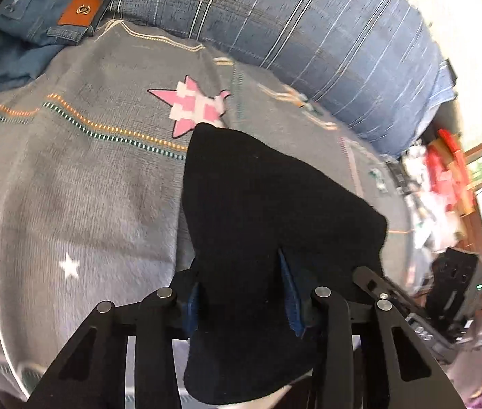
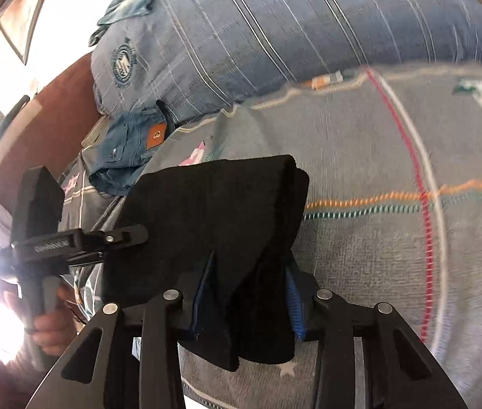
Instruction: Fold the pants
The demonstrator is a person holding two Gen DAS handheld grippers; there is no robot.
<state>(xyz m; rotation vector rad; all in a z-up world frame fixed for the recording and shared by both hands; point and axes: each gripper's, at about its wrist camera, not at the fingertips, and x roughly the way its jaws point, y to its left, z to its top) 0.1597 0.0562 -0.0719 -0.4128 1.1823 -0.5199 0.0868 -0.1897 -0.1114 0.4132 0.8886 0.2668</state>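
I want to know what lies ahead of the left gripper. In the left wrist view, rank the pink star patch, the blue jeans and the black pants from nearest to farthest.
1. black pants, between the left gripper fingers.
2. pink star patch, just beyond the cloth, on the grey blanket.
3. blue jeans, far upper left.

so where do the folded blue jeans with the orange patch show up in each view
Left wrist: the folded blue jeans lie at the top left corner, beyond the grey blanket.
Right wrist: the same jeans lie left of centre, above the black pants.
Shared landmark: the blue striped pillow, right beside the jeans in both.
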